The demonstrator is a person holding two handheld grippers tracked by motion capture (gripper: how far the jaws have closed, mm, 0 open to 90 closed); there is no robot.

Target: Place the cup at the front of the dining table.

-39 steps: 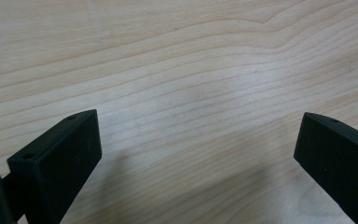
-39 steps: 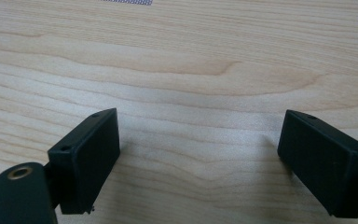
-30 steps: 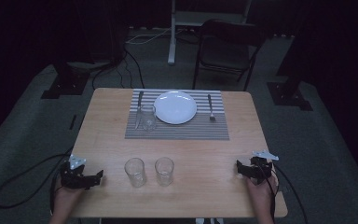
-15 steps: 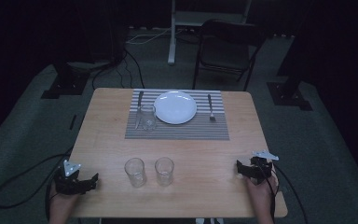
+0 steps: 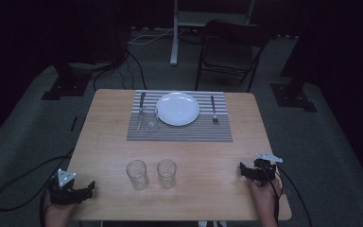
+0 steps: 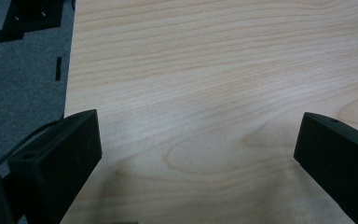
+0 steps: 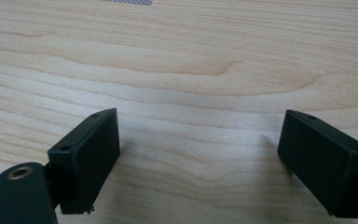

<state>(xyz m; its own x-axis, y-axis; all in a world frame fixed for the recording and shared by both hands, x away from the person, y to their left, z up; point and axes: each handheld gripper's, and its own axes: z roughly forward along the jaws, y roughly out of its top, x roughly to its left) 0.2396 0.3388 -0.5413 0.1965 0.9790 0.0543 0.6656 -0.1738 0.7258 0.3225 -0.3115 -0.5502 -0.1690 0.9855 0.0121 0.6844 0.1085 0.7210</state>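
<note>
Grippers both spread wide w/ nothing between jaws: left gripper (image 5: 90, 189) at table's (image 5: 108, 142) near-left edge, right gripper (image 5: 244, 170) near front-right corner, w/ two glasses (image 5: 136, 174) side by side betw. them, plate (image 5: 177, 108) on striped mat (image 5: 179, 134) beyond.

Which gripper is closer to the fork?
Right. The right gripper sits nearer the fork, on its side of the table. The left gripper is at the opposite near corner.

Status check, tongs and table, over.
Left tongs open, off the table's left edge. Right tongs open, empty. Two glasses between them, untouched. Nothing in the way.
</note>
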